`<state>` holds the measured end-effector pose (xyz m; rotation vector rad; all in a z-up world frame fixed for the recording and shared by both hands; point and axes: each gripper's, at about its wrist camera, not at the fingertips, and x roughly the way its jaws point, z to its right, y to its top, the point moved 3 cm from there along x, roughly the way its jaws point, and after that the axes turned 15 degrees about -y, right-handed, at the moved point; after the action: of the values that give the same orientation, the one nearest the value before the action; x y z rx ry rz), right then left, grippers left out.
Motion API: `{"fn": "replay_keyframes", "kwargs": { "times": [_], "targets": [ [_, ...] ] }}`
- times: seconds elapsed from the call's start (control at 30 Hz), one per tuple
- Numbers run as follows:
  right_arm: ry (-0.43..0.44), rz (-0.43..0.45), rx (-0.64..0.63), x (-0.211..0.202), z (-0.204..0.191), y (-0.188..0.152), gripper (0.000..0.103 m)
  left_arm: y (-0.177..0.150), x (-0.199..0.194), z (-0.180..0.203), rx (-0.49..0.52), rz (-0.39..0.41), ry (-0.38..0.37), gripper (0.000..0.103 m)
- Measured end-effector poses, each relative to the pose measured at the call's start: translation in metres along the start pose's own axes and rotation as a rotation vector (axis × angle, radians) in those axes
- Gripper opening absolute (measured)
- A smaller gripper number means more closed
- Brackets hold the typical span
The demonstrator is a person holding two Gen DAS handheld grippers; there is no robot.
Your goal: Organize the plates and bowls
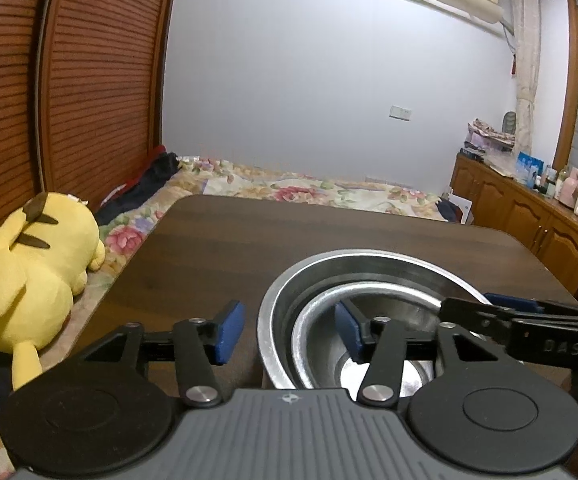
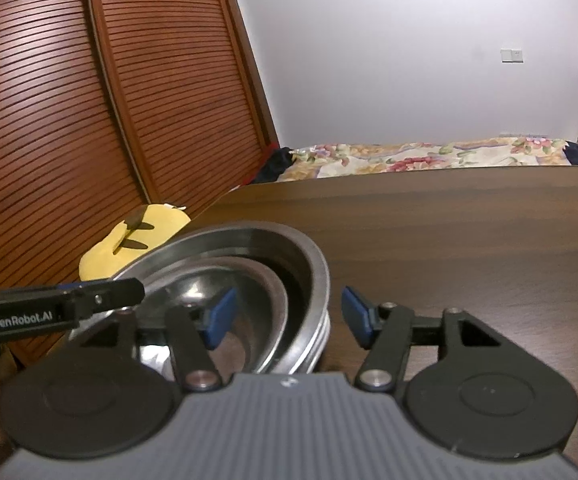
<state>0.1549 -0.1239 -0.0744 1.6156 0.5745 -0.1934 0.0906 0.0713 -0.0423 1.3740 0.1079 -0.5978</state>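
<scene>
Inner bowl's base behind left tongs; plush toy half behind outer bowl

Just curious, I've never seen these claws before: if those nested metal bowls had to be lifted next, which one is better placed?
About even, slightly the right claw: it is open, straddling the outer bowl's rim. The left claw is open too, straddling the opposite rim, one pad over the inner bowl.

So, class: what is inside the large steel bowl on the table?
A smaller steel bowl is nested inside the large steel bowl. Its shiny bottom shows nothing in it. What lies under the smaller bowl is covered, and the tongs hide part of its inside.
</scene>
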Motion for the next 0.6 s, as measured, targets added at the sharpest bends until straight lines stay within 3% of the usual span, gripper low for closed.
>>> {"fn": "replay_keyframes", "kwargs": {
  "times": [0.23, 0.3, 0.4, 0.5, 0.6],
  "targets": [
    [-0.025, 0.053, 0.0, -0.02, 0.01, 0.009, 0.083, 0.01, -0.007, 0.02, 0.061, 0.013, -0.022, 0.079],
    [-0.036, 0.071, -0.004, -0.026, 0.014, 0.012, 0.088, 0.012, -0.008, 0.027, 0.077, 0.012, -0.041, 0.091],
    [-0.054, 0.102, -0.013, -0.037, 0.019, 0.015, 0.095, 0.015, -0.01, 0.041, 0.108, 0.025, -0.052, 0.1],
    [-0.077, 0.133, -0.016, -0.048, 0.025, 0.019, 0.103, 0.018, -0.01, 0.051, 0.125, 0.036, -0.057, 0.103],
    [-0.107, 0.159, -0.032, -0.059, 0.031, 0.02, 0.103, 0.022, -0.011, 0.062, 0.142, 0.039, -0.052, 0.103]
  ]
}}
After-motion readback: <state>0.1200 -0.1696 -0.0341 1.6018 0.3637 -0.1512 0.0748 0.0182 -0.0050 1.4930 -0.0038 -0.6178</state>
